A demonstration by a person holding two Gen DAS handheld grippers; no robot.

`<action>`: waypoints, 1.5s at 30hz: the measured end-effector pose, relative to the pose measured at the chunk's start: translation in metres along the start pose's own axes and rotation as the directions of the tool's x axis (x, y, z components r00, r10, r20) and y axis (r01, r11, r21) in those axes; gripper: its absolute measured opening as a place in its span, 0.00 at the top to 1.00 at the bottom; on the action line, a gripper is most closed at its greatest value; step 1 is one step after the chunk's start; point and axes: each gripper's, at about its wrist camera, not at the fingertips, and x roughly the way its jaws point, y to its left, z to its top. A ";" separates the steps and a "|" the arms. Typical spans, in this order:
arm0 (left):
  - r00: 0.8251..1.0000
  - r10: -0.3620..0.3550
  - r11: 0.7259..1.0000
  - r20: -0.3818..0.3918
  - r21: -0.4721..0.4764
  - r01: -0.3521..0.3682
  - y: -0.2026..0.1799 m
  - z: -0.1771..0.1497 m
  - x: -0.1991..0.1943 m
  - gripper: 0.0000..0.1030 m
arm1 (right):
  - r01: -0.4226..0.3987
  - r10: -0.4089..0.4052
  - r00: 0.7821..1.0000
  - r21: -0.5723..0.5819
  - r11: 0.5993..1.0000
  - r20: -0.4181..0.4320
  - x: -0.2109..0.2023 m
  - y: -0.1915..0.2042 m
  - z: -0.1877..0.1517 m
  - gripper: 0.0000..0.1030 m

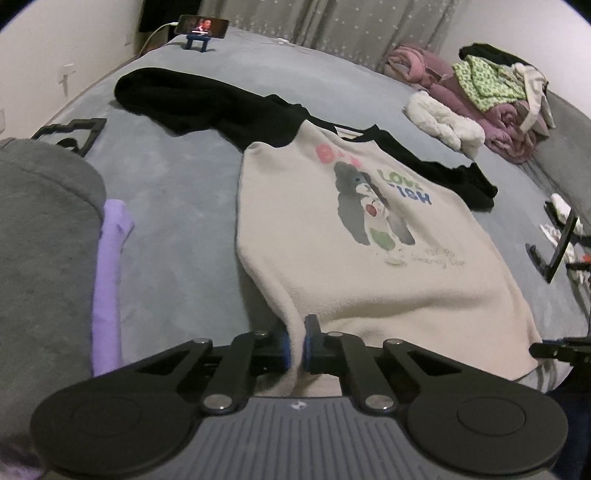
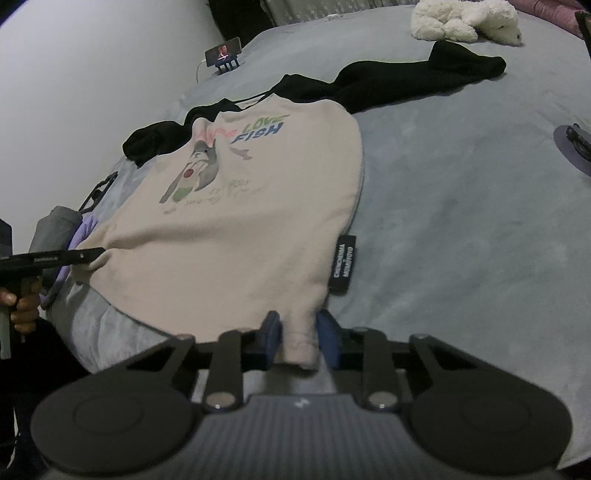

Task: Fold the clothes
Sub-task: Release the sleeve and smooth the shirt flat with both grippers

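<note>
A cream sweatshirt [image 1: 354, 236] with black sleeves and a cartoon print lies front-up on the grey bed; it also shows in the right wrist view [image 2: 236, 229]. My left gripper [image 1: 295, 345] is shut on the sweatshirt's hem at its left corner. My right gripper [image 2: 299, 339] is shut on the hem at the right corner, next to a black label [image 2: 342, 266]. The hem is lifted slightly off the bed. The left gripper [image 2: 94, 253] also shows from the side in the right wrist view.
A grey folded garment [image 1: 40, 240] and a purple one [image 1: 109, 280] lie left. A phone on a stand [image 1: 202, 26] is at the far edge. A heap of pink and green clothes [image 1: 491, 99] and a white fluffy item [image 1: 443, 123] lie far right.
</note>
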 end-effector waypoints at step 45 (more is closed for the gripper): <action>0.998 0.058 0.998 -0.037 0.009 -0.058 -0.033 0.009 -0.002 0.79 | 0.099 -0.090 0.989 -0.071 0.993 0.120 -0.026 -0.012 -0.001 0.75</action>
